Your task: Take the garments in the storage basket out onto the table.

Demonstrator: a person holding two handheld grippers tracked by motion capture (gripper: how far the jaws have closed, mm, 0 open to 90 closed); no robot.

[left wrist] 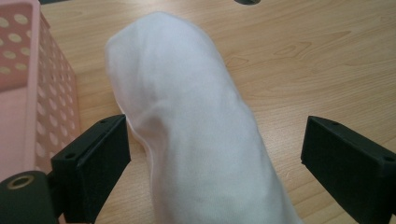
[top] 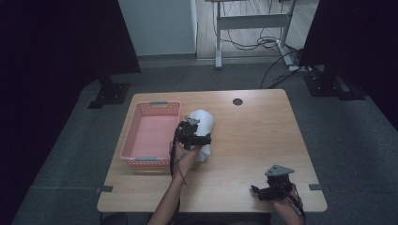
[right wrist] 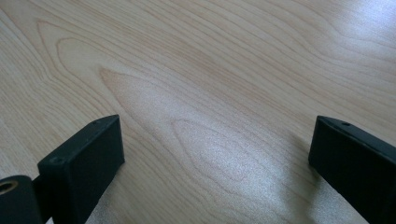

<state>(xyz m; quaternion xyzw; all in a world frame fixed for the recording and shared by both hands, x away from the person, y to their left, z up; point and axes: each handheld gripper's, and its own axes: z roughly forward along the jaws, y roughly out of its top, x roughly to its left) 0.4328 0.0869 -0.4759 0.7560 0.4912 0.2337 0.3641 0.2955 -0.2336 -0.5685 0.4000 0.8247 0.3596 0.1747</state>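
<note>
Wooden table (top: 263, 136), dim room behind. Left gripper (left wrist: 215, 163): my jaws spread wide, straddling a rolled white cloth (left wrist: 187, 121), not yet pinching. Pink perforated basket (left wrist: 28, 84) just beside the cloth. Right gripper (top: 270, 190): released, idle over bare wood near my table edge. Likely step: grasping the cloth; next calls for closing squarely, perhaps then the basket. High view alone shows the basket empty.
</note>
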